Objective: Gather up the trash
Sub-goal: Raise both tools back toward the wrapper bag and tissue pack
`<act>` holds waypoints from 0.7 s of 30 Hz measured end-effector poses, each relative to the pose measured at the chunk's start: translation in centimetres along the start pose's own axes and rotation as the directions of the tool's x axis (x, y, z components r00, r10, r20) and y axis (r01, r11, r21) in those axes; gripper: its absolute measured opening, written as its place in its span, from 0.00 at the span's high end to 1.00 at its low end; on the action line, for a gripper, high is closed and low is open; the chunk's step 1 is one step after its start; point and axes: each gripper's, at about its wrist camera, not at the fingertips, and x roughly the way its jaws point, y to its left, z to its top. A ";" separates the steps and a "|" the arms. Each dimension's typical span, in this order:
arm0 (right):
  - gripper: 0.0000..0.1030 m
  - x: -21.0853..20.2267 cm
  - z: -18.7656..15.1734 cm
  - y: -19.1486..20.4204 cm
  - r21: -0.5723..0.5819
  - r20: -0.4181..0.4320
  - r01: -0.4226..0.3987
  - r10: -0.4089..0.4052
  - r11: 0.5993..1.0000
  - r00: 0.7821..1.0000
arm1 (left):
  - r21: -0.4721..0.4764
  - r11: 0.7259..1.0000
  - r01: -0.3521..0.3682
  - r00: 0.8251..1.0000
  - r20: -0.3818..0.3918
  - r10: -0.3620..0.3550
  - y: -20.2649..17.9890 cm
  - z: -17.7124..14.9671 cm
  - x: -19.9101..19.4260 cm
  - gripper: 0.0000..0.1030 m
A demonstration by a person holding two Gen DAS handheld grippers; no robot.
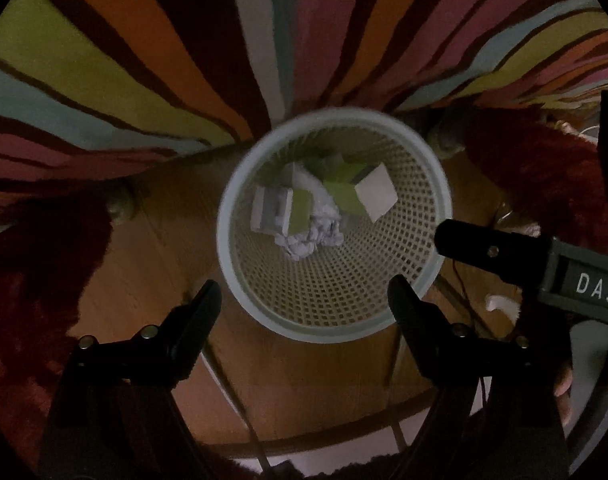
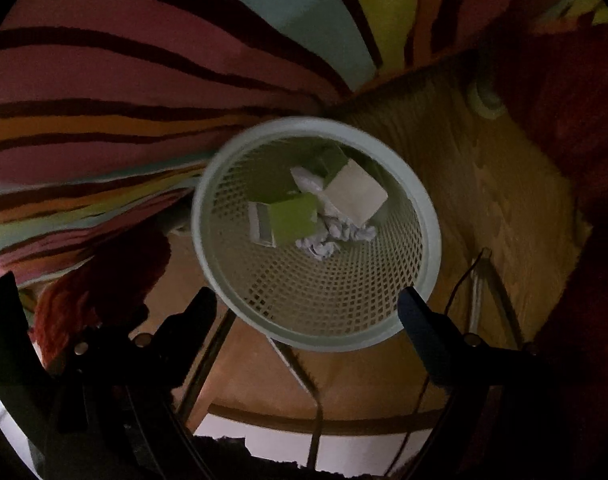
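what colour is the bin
The bin is pale white with a lattice mesh wall and a solid rim. It shows best in the left wrist view.

left gripper [image 1: 304,300] wide, empty | above basket [image 1: 240,184] | crumpled paper [image 1: 316,232] inside

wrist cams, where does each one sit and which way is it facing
Left wrist: on the left gripper, facing steeply down into the basket; own open fingers, right gripper and a hand show.
Right wrist: on the right gripper, facing steeply down; own open fingers show.
Shared: basket, crumpled paper, striped rug.
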 end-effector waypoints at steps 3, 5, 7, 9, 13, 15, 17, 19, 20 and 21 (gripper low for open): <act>0.15 -2.6 -0.7 0.8 -0.060 0.086 0.030 -0.025 0.998 0.996 | 0.020 1.000 0.016 0.998 0.053 -0.017 0.2 -0.8 -2.4 0.19; 0.15 -4.5 -1.3 1.4 -0.099 0.154 0.054 -0.039 0.994 0.987 | 0.038 0.999 0.018 0.997 0.078 -0.021 0.5 -1.1 -3.6 0.19; 0.15 -6.1 -2.0 1.8 -0.135 0.205 0.065 -0.036 0.989 0.978 | 0.071 0.997 0.003 0.993 0.117 -0.011 0.5 -1.9 -5.3 0.19; 0.15 -8.1 -2.7 2.4 -0.175 0.263 0.067 -0.019 0.982 0.965 | 0.088 0.996 0.006 0.987 0.159 -0.020 0.8 -2.7 -7.0 0.19; 0.15 -12.6 -3.4 4.0 -0.235 0.413 0.064 0.040 0.970 0.910 | 0.085 0.996 0.004 0.963 0.268 -0.026 1.5 -3.6 -10.6 0.19; 0.15 -15.0 -3.3 5.3 -0.264 0.502 0.086 0.061 0.961 0.863 | 0.084 0.996 -0.003 0.944 0.328 -0.025 1.7 -3.5 -12.7 0.19; 0.15 -17.3 -2.9 6.6 -0.288 0.587 0.123 0.074 0.950 0.806 | 0.077 0.997 -0.004 0.925 0.379 -0.025 1.9 -3.0 -14.5 0.19; 0.15 -19.5 -2.1 7.9 -0.304 0.659 0.150 0.094 0.941 0.746 | 0.080 0.997 0.000 0.900 0.435 -0.035 2.1 -2.0 -16.5 0.19; 0.15 -20.1 -1.7 8.4 -0.307 0.683 0.157 0.102 0.939 0.724 | 0.082 0.997 -0.006 0.888 0.459 -0.032 2.2 -1.5 -17.3 0.19; 0.15 -20.7 -1.1 8.8 -0.308 0.703 0.163 0.109 0.937 0.703 | 0.091 0.996 -0.020 0.868 0.496 -0.028 2.2 -0.7 -18.4 0.19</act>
